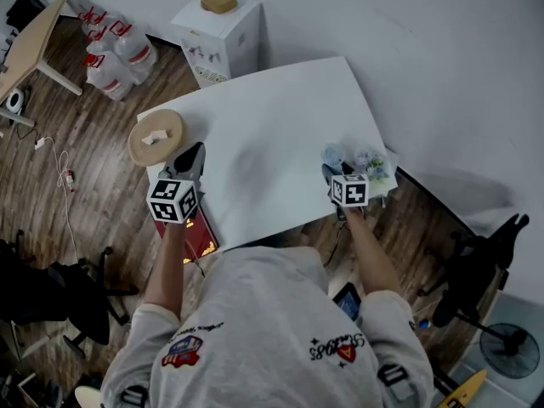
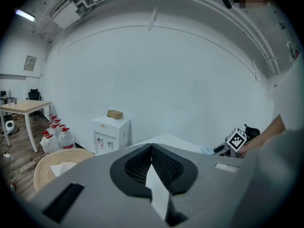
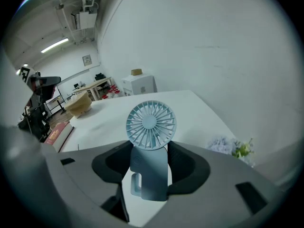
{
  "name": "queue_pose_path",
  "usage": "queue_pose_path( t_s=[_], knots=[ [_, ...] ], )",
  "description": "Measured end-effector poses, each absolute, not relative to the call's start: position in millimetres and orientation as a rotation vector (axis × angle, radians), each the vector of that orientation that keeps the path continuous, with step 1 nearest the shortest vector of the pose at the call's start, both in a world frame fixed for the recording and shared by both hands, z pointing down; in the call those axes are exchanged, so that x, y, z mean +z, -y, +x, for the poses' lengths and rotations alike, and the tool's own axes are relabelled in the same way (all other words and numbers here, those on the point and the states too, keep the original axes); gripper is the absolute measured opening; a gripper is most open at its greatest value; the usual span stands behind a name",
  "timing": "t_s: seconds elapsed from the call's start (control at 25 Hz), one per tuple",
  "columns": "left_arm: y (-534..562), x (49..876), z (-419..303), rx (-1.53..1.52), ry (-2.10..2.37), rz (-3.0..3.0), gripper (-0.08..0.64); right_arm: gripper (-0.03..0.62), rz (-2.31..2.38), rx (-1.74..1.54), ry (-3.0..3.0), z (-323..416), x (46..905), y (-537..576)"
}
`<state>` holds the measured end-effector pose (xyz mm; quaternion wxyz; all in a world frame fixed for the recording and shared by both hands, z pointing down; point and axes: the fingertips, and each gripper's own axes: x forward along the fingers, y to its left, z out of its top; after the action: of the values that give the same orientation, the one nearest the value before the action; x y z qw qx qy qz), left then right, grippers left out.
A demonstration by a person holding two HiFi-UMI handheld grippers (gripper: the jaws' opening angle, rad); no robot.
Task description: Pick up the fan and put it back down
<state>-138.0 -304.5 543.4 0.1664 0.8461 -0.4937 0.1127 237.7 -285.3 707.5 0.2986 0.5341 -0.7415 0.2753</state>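
Your right gripper had its claw closed on the fan. Both pads were squeezing the pale blue handle, and the round grille stood upright above the jaws, facing back at the camera. From the head view, that fan sat at the right-hand edge of the white table, just beside a little bunch of flowers. Whether its base was touching the tabletop, neither view could settle.

Over on the other side, your left gripper had its claw closed with nothing in it, the two dark pads meeting in a tight line. It hung at the table's left edge, near a round woven basket with a white scrap lying inside, and above a red book that poked out below the table's edge.

The two grippers were well apart, with a wide bare stretch of table between them. Past the far corner stood a white cabinet, and water bottles were clustered on the wooden floor.
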Motion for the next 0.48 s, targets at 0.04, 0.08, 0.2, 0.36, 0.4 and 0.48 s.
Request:
queue_pose_path(
  t_s=[0.04,0.08,0.2,0.36,0.4,0.48],
  knots=[
    [304.0,544.0,-137.7,0.322,1.404,2.408,0.005,0.227,1.414,0.751,1.95,242.4,715.3,280.3],
    [303.1,544.7,-137.7,0.324,1.402,2.406,0.005,0.227,1.41,0.765,1.931,246.4,722.1,275.5],
    [300.1,547.4,-139.2,0.333,1.4,2.398,0.005,0.227,1.396,0.798,1.895,253.4,738.0,264.9],
    [297.1,552.0,-139.3,0.341,1.4,2.387,0.005,0.227,1.36,0.832,1.868,256.8,756.7,256.2],
    [296.4,552.8,-139.1,0.342,1.399,2.385,0.005,0.227,1.349,0.839,1.853,258.1,762.0,253.2],
    [295.3,554.5,-139.2,0.346,1.397,2.378,0.005,0.228,1.329,0.861,1.817,260.7,772.5,246.9]
  ],
)
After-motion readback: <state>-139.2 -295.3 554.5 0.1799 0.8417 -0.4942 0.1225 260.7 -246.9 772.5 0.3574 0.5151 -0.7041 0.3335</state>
